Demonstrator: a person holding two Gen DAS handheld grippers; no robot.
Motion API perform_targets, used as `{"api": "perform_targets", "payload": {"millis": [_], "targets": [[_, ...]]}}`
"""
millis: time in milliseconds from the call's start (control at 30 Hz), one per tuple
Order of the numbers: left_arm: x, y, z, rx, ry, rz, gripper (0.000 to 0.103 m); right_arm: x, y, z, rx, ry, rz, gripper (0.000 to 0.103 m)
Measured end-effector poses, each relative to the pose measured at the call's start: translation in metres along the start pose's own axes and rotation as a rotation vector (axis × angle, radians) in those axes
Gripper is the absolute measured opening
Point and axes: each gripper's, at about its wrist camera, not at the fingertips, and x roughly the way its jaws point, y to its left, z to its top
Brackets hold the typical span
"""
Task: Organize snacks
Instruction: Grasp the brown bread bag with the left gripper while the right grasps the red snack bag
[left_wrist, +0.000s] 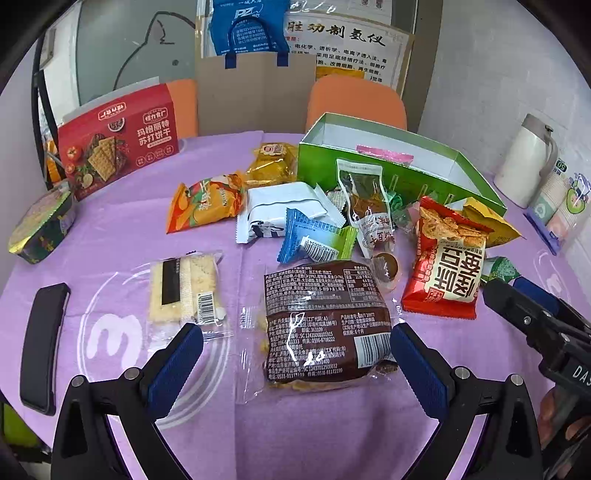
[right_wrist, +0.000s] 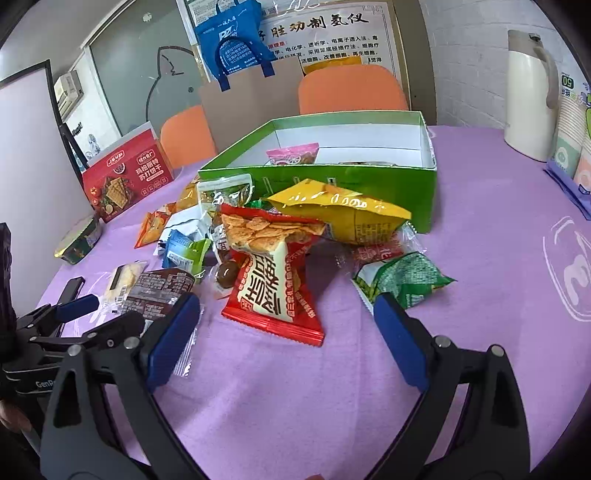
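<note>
Left wrist view is showing the snacks lying loose on a purple cloth (left_wrist: 122, 221), in front of one green box (left_wrist: 388, 173) that is sitting open-topped at the far side. One pink packet (right_wrist: 293, 153) is already lying inside the box. Against the box's near wall, one yellow bag (right_wrist: 343, 210) and one clear pouch (left_wrist: 364, 199) are leaning. Nearer than the box, one red bag (right_wrist: 271, 273), one green packet (right_wrist: 406, 277), one blue-green packet (left_wrist: 314, 240), one white packet (left_wrist: 280, 206) and one orange bag (left_wrist: 205, 203) are crowding together. Nearest of all, one brown pack (left_wrist: 321, 317) and one cracker pack (left_wrist: 184, 291) are lying apart from the pile.

The left gripper (left_wrist: 295, 354) is hovering with fingers wide apart, straddling the brown pack without touching it. The right gripper (right_wrist: 286, 328) is also spreading its fingers, empty, just short of the red bag.

Right of the box, bare cloth is stretching to the table edge, where one white jug (right_wrist: 528, 99) is standing. Left of the box, one red carton (left_wrist: 118, 147) is standing and one foil tub (left_wrist: 40, 225) is sitting at the edge.
</note>
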Motion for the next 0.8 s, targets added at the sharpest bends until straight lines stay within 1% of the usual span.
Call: {"api": "perform_targets", "payload": {"millis": [100, 200, 267, 300, 367, 400, 467, 533, 567, 600, 667, 700, 800], "targets": [[0.014, -0.001, 0.002, 0.0, 0.029, 0.012, 0.103, 0.004, 0.0, -0.003, 0.0, 0.0, -0.005, 0.095], [0.022, 0.001, 0.003, -0.025, 0.05, -0.022, 0.103, 0.01, -0.001, -0.001, 0.001, 0.008, -0.011, 0.094], [0.023, -0.001, 0.003, -0.017, 0.052, -0.043, 0.103, 0.014, -0.002, 0.001, 0.002, 0.014, -0.01, 0.094], [0.023, -0.002, 0.004, -0.009, 0.053, -0.049, 0.103, 0.015, -0.002, 0.001, 0.001, 0.016, -0.009, 0.092], [0.025, -0.007, 0.005, 0.014, 0.055, -0.059, 0.103, 0.017, -0.003, 0.002, 0.0, 0.018, -0.007, 0.091], [0.029, -0.008, 0.004, 0.025, 0.066, -0.056, 0.103, 0.019, -0.003, 0.002, 0.002, 0.022, -0.007, 0.09], [0.037, -0.008, 0.003, 0.019, 0.091, -0.058, 0.103, 0.022, -0.006, 0.002, 0.014, 0.035, -0.003, 0.085], [0.038, -0.003, 0.003, 0.0, 0.088, -0.072, 0.103, 0.027, -0.006, 0.002, 0.02, 0.053, 0.004, 0.076], [0.038, -0.002, 0.003, -0.007, 0.086, -0.072, 0.102, 0.029, -0.006, 0.001, 0.019, 0.062, 0.003, 0.074], [0.038, -0.001, 0.003, -0.01, 0.086, -0.071, 0.1, 0.031, -0.005, 0.001, 0.014, 0.07, 0.001, 0.068], [0.036, 0.002, 0.002, -0.014, 0.083, -0.082, 0.091, 0.035, -0.004, 0.001, 0.006, 0.091, 0.003, 0.047], [0.034, 0.002, 0.002, -0.015, 0.084, -0.086, 0.086, 0.037, -0.004, 0.0, 0.013, 0.098, 0.011, 0.04], [0.03, 0.001, 0.001, 0.002, 0.083, -0.09, 0.08, 0.031, -0.001, -0.001, 0.007, 0.079, 0.015, 0.031]]}}
